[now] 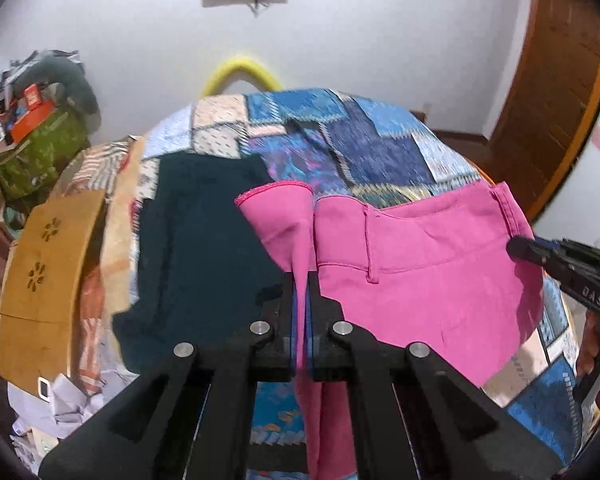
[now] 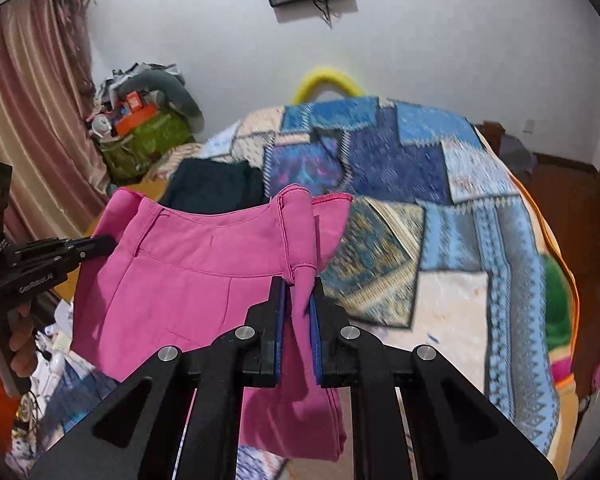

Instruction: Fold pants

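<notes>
Dark garment (image 1: 196,248), one, flat on patchwork blanket (image 1: 364,140) at left; then one pink pants (image 1: 420,264), lifted above blanket, waistband stretched between two grippers: left gripper (image 1: 302,280) and right gripper (image 2: 299,284), each clamped on pink cloth

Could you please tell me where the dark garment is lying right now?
The dark garment lies flat on the patchwork blanket, left of the raised pink pants in the left wrist view, with the wooden board further left.
</notes>
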The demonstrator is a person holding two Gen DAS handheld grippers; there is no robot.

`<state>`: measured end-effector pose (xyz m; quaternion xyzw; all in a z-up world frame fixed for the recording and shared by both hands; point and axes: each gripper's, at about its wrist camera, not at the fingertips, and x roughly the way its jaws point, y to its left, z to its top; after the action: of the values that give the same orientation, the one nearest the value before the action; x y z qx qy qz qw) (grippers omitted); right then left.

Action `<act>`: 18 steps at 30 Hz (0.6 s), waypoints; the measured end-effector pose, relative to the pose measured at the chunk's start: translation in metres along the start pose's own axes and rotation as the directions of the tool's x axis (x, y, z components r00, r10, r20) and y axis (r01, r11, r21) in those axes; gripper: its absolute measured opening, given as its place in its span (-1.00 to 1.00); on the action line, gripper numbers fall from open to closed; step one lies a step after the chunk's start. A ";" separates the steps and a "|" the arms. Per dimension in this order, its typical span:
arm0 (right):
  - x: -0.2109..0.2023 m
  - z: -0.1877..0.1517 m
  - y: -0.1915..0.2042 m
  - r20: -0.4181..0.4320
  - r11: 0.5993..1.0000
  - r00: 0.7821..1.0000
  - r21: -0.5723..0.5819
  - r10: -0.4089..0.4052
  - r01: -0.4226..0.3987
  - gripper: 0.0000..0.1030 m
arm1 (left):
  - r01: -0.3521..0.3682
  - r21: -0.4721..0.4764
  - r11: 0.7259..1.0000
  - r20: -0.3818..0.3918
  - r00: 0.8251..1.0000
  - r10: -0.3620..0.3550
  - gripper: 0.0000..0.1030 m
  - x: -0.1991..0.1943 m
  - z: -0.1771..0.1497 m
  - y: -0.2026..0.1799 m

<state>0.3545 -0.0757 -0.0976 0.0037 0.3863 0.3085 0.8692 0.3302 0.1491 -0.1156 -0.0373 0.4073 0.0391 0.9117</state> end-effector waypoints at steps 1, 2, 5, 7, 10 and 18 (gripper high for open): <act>0.002 0.003 0.003 0.003 1.000 1.000 -0.005 0.005 -0.005 -0.81 | -0.010 -0.007 1.000 0.010 1.000 0.010 -0.95 -0.002 0.005 0.007; 0.004 0.007 0.007 0.008 1.000 1.000 -0.011 0.011 -0.011 -0.82 | -0.021 -0.014 1.000 0.018 1.000 0.021 -0.95 -0.004 0.008 0.014; 0.016 0.021 0.026 0.019 0.999 0.999 -0.033 0.032 -0.031 -0.82 | -0.056 -0.038 0.998 0.039 0.998 0.057 -0.95 -0.010 0.019 0.036; 0.024 0.028 0.036 0.021 0.998 0.999 -0.038 0.041 -0.041 -0.82 | -0.073 -0.053 0.996 0.050 0.996 0.076 -0.95 -0.010 0.027 0.050; 0.040 0.037 0.053 0.024 0.997 0.998 -0.047 0.062 -0.061 -0.82 | -0.107 -0.079 0.991 0.065 0.992 0.112 -0.95 -0.010 0.034 0.074; 0.097 0.050 0.088 -0.005 0.993 0.994 -0.045 0.107 -0.108 -0.82 | -0.182 -0.136 0.974 0.015 0.982 0.186 -0.95 0.026 0.034 0.133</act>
<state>0.3905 0.0596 -0.1056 0.0046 0.3796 0.3635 0.8507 0.3587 0.2857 -0.1174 -0.0599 0.3929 0.1512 0.9051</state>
